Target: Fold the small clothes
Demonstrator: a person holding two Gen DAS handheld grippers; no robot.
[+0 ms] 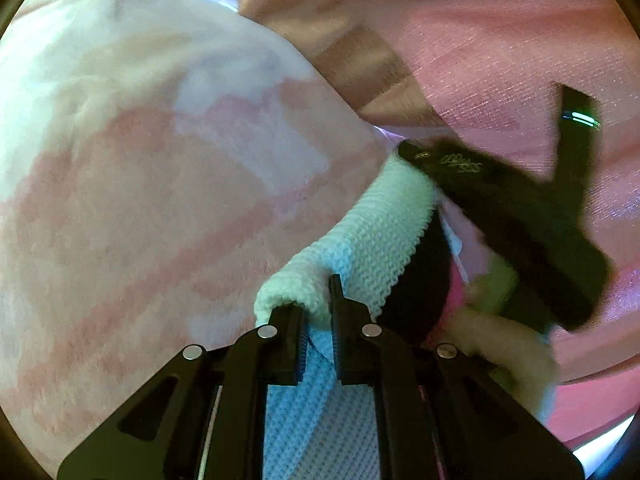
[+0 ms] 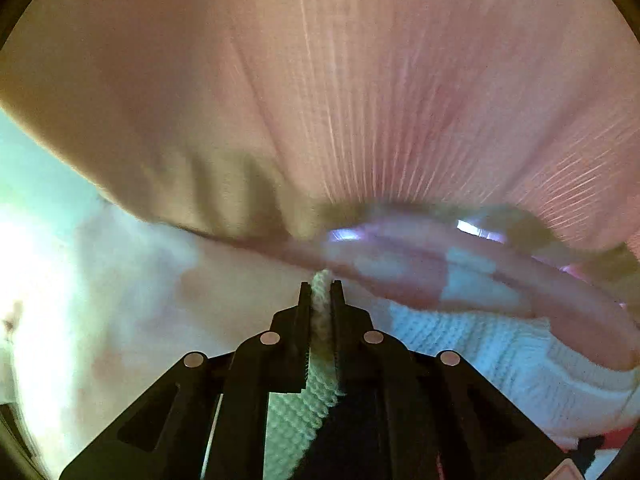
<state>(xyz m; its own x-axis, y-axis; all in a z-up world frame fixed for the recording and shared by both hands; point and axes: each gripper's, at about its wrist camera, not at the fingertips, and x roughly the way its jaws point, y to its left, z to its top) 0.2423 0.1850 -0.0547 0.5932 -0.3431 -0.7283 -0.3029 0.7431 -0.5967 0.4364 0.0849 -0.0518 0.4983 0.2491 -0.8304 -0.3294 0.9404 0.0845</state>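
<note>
The left claw (image 1: 318, 312) is clenched on the white waffle-knit garment (image 1: 360, 240), its two black fingers pinching a rolled edge of the cloth. From the pinch the knit rises as a thick, rounded band toward two o'clock. There the right claw (image 1: 520, 232), a dark blurred shape in the left wrist view, meets it. In its own view the right claw (image 2: 322, 292) is likewise clamped on the same garment (image 2: 500, 356), a thin ridge of knit squeezed between its fingers and more cloth spilling away toward four o'clock.

So the small garment hangs between both claws, close above a pile of other laundry. A fuzzy pink-and-white cloth (image 1: 160, 160) fills the nine o'clock side of the left view. A pink ribbed fabric (image 2: 360, 100) spreads across twelve o'clock in the right view, its fine ribs fanning out.

The risk, I'd judge, lies in the thinness of each grip. Both claws bite only an edge, and the stretchy, bulky waffle knit could slide out if pulled taut. Being rolled rather than flat, it may also fold crooked, or drag a neighbouring cloth along with it.
</note>
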